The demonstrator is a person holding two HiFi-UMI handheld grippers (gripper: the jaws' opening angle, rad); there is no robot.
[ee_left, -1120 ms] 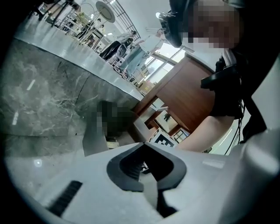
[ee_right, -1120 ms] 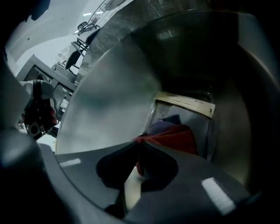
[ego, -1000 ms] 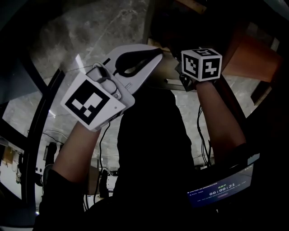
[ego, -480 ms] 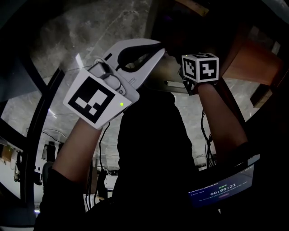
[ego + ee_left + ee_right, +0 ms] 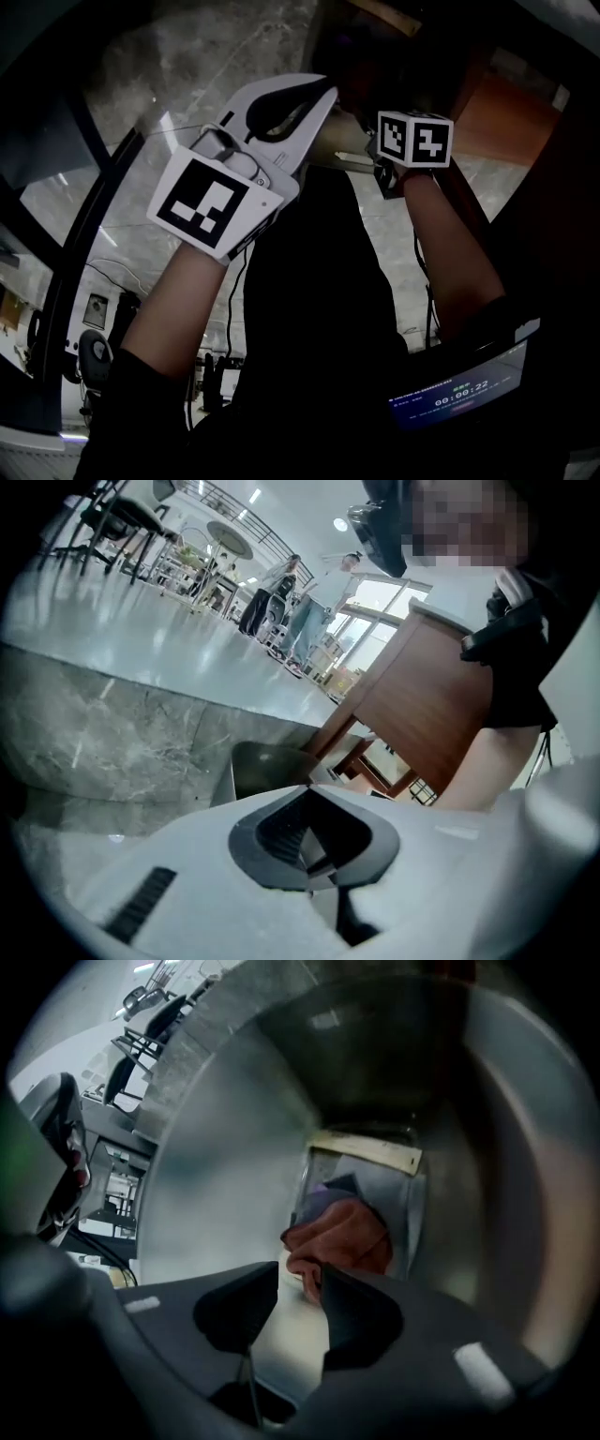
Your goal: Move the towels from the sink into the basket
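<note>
I'm holding the right gripper point(image 5: 298, 1274) over the sink point(image 5: 216, 1166). Its jaws have just been opening and are standing apart, nothing between them. Red towel point(image 5: 342, 1237) is lying at the sink bottom just past the tips, purple towel point(image 5: 330, 1188) touching it. Left gripper point(image 5: 309, 791) jaws are sitting closed, empty.

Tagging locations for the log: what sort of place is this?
Probably a mock kitchen station inside a large open workspace: a brushed-steel sink, a grey marbled stone surface, and black office chairs on a glossy floor.
</note>
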